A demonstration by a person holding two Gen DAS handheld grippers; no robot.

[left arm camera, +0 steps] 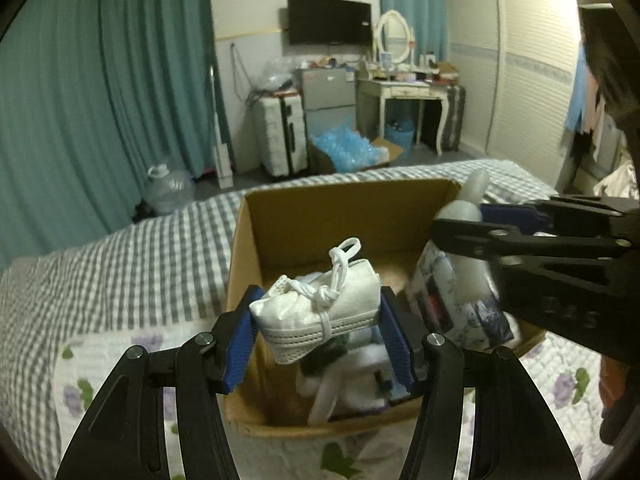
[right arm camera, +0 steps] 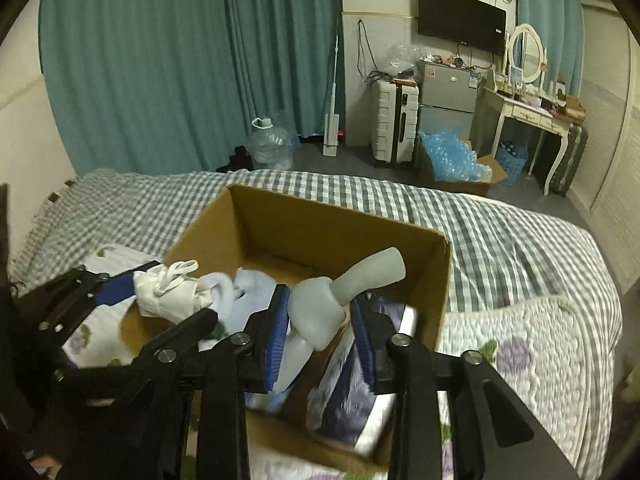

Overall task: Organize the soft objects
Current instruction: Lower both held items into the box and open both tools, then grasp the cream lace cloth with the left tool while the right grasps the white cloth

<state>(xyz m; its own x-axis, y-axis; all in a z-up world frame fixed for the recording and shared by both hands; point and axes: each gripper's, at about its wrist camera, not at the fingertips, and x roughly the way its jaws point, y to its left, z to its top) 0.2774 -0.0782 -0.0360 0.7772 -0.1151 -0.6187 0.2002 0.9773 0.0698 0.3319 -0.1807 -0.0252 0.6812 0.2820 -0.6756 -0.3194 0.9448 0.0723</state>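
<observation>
In the left wrist view, the left claw (left arm camera: 318, 330) is clenched on a small white shoe (left arm camera: 320, 312) with knotted laces, held above the near rim of an open cardboard box (left arm camera: 344, 204) on the checked bed (left arm camera: 160, 248), while the right claw (left arm camera: 476, 220) reaches in over the box's right edge, leaving little open room between them. In the right wrist view, the right claw (right arm camera: 320, 320) grips a pale translucent bottle-like object (right arm camera: 320, 312), tilted above the box (right arm camera: 340, 220) beside its right wall, over a patterned packet (right arm camera: 352, 400); the left claw (right arm camera: 132, 292) holds the shoe (right arm camera: 168, 292) at the left rim.
</observation>
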